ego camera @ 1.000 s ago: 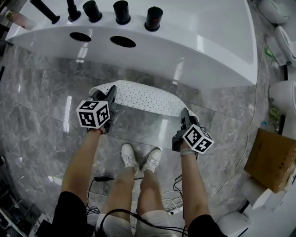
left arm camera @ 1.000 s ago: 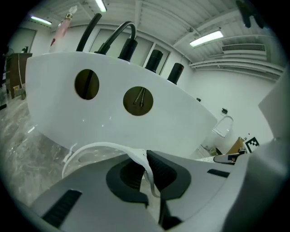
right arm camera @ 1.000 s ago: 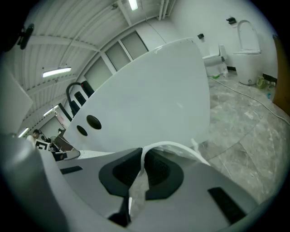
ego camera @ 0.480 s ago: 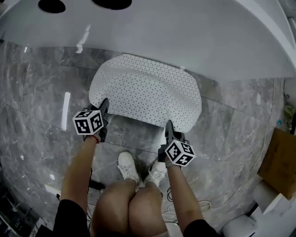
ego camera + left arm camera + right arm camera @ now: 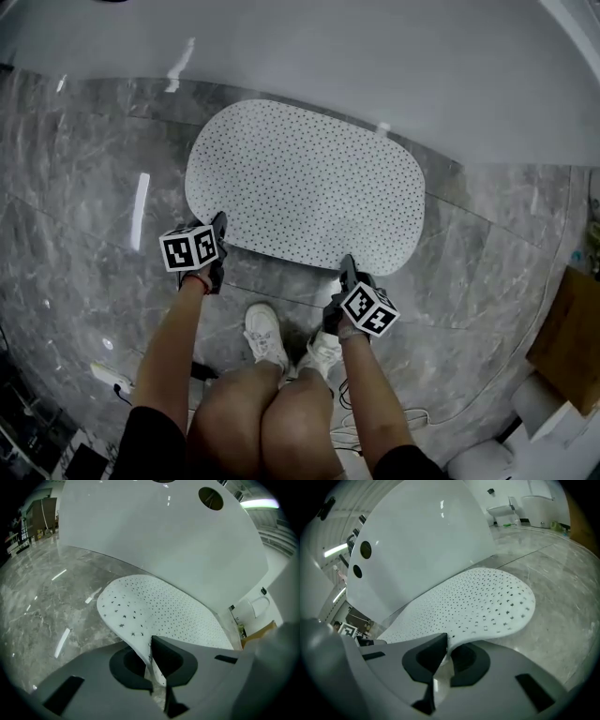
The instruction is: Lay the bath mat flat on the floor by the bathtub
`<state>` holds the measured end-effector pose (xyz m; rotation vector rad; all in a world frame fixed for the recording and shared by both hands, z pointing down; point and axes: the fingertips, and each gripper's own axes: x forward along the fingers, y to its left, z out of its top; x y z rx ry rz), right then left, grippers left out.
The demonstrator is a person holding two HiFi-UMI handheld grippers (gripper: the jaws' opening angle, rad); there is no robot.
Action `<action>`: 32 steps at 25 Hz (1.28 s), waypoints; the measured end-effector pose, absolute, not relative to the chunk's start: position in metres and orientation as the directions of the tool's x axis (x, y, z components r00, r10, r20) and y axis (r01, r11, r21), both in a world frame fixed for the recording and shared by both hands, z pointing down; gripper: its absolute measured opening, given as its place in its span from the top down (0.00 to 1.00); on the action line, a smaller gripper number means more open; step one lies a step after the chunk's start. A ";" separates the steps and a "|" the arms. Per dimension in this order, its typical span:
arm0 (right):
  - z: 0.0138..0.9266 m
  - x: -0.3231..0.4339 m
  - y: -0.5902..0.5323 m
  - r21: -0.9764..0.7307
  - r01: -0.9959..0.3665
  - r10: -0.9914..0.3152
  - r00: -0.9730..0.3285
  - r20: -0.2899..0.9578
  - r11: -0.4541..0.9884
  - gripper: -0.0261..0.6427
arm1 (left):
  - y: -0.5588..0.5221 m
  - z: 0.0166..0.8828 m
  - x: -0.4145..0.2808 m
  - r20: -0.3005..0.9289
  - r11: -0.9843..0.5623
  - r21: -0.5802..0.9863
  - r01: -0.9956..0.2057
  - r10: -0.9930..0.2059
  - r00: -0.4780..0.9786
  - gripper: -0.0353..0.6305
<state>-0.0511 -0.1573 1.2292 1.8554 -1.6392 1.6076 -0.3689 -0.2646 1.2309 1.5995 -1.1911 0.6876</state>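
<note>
Bath mat point(image 5: 305, 187): spread as a full oval on the floor point(image 5: 84, 216), at 12 o'clock from the shoes point(image 5: 265, 335); a second ago only a narrow, sagging strip held up in the air.
Far edge: down on the floor just beside the bathtub point(image 5: 375, 66) wall, at 12 o'clock of the mat.
Near edge: raised a little at 7 and 5 o'clock, curling up to where it is gripped.
Left claw point(image 5: 219, 221): all but closed, pinching the rim at 7 o'clock, the thin sheet squeezed between the pads.
Right claw point(image 5: 349, 264): likewise clamped tight on the rim at 5 o'clock.
Posture: crouched lower than a second ago, knees bent, both arms reaching down toward the floor.
Meaning for the task: most of the laying looks done; probably left only to lower the near rim and let go.
Risk: possibly a curl or ripple along the near edge if released from a height.
</note>
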 end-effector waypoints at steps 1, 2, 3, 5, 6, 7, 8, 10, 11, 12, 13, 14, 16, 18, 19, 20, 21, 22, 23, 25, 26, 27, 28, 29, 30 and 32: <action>1.231 -0.052 -0.157 -0.471 -0.800 -0.576 -0.199 0.793 -0.372 0.91 | -0.262 1.234 -0.369 0.866 -0.023 0.369 -0.929 -0.354 0.353 0.91; 1.232 -0.053 -0.156 -0.465 -0.802 -0.562 -0.203 0.802 -0.374 0.91 | -0.260 1.237 -0.370 0.876 -0.018 0.359 -0.933 -0.337 0.344 0.91; 1.233 -0.055 -0.155 -0.464 -0.802 -0.548 -0.211 0.809 -0.376 0.91 | -0.257 1.239 -0.372 0.891 -0.016 0.339 -0.941 -0.315 0.327 0.89; 1.235 -0.059 -0.152 -0.467 -0.799 -0.521 -0.232 0.822 -0.380 0.89 | -0.250 1.243 -0.377 0.923 -0.034 0.279 -0.960 -0.266 0.277 0.80; 1.233 -0.061 -0.151 -0.469 -0.796 -0.508 -0.242 0.826 -0.382 0.83 | -0.246 1.244 -0.379 0.936 -0.047 0.253 -0.966 -0.242 0.256 0.73; 1.232 -0.063 -0.149 -0.470 -0.794 -0.494 -0.253 0.832 -0.386 0.76 | -0.241 1.244 -0.381 0.945 -0.053 0.235 -0.970 -0.220 0.241 0.67; 1.231 -0.065 -0.146 -0.470 -0.792 -0.477 -0.263 0.839 -0.390 0.72 | -0.236 1.244 -0.383 0.952 -0.050 0.225 -0.973 -0.203 0.230 0.62; 1.227 -0.067 -0.136 -0.460 -0.793 -0.437 -0.276 0.856 -0.400 0.68 | -0.229 1.241 -0.390 0.961 -0.023 0.202 -0.979 -0.191 0.202 0.60; 1.224 -0.068 -0.131 -0.452 -0.796 -0.423 -0.276 0.863 -0.402 0.66 | -0.226 1.237 -0.394 0.964 -0.009 0.184 -0.983 -0.193 0.182 0.59; 1.219 -0.067 -0.126 -0.445 -0.800 -0.419 -0.271 0.866 -0.402 0.66 | -0.225 1.232 -0.397 0.966 0.000 0.165 -0.986 -0.200 0.161 0.58; 1.213 -0.065 -0.122 -0.442 -0.804 -0.426 -0.264 0.865 -0.399 0.66 | -0.223 1.226 -0.399 0.967 0.003 0.149 -0.989 -0.211 0.145 0.58; 1.205 -0.063 -0.120 -0.442 -0.807 -0.443 -0.255 0.859 -0.392 0.66 | -0.223 1.219 -0.399 0.965 -0.001 0.140 -0.990 -0.226 0.136 0.59; 1.183 -0.059 -0.123 -0.450 -0.816 -0.484 -0.248 0.839 -0.362 0.66 | -0.225 1.201 -0.393 0.958 -0.025 0.134 -0.991 -0.254 0.136 0.59; 1.159 -0.059 -0.130 -0.458 -0.827 -0.506 -0.257 0.824 -0.326 0.66 | -0.229 1.180 -0.384 0.952 -0.053 0.134 -0.990 -0.271 0.143 0.59; 1.147 -0.058 -0.133 -0.460 -0.832 -0.512 -0.262 0.818 -0.310 0.66 | -0.231 1.168 -0.379 0.949 -0.066 0.135 -0.989 -0.279 0.148 0.59; 1.134 -0.058 -0.136 -0.462 -0.836 -0.519 -0.265 0.812 -0.296 0.66 | -0.232 1.155 -0.374 0.945 -0.080 0.134 -0.988 -0.290 0.152 0.59; 1.120 -0.057 -0.140 -0.464 -0.839 -0.529 -0.268 0.805 -0.282 0.66 | -0.235 1.141 -0.368 0.938 -0.097 0.133 -0.986 -0.308 0.157 0.60; 1.106 -0.056 -0.144 -0.465 -0.844 -0.541 -0.268 0.797 -0.267 0.66 | -0.238 1.125 -0.362 0.929 -0.117 0.131 -0.984 -0.332 0.163 0.63; 1.092 -0.055 -0.148 -0.463 -0.850 -0.555 -0.265 0.789 -0.251 0.67 | -0.243 1.109 -0.356 0.917 -0.139 0.127 -0.982 -0.361 0.170 0.69; 1.061 -0.051 -0.159 -0.440 -0.873 -0.589 -0.246 0.770 -0.212 0.73 | -0.253 1.074 -0.345 0.884 -0.185 0.112 -0.976 -0.430 0.183 0.80; 1.045 -0.049 -0.165 -0.421 -0.888 -0.610 -0.232 0.757 -0.186 0.78 | -0.259 1.055 -0.340 0.863 -0.204 0.108 -0.973 -0.466 0.194 0.83; 1.028 -0.047 -0.171 -0.401 -0.903 -0.635 -0.219 0.741 -0.156 0.85 | -0.265 1.037 -0.334 0.840 -0.219 0.106 -0.970 -0.502 0.205 0.84; 1.010 -0.046 -0.178 -0.383 -0.916 -0.659 -0.212 0.721 -0.124 0.88 | -0.271 1.019 -0.330 0.817 -0.231 0.103 -0.968 -0.535 0.215 0.86; 0.993 -0.045 -0.184 -0.368 -0.925 -0.681 -0.211 0.701 -0.092 0.89 | -0.277 1.001 -0.325 0.795 -0.239 0.099 -0.966 -0.565 0.221 0.89; 0.977 -0.045 -0.191 -0.357 -0.932 -0.698 -0.214 0.683 -0.063 0.90 | -0.282 0.984 -0.321 0.775 -0.245 0.094 -0.965 -0.590 0.226 0.90; 0.947 -0.045 -0.203 -0.344 -0.939 -0.721 -0.224 0.656 -0.021 0.91 | -0.292 0.952 -0.314 0.740 -0.254 0.095 -0.963 -0.629 0.239 0.92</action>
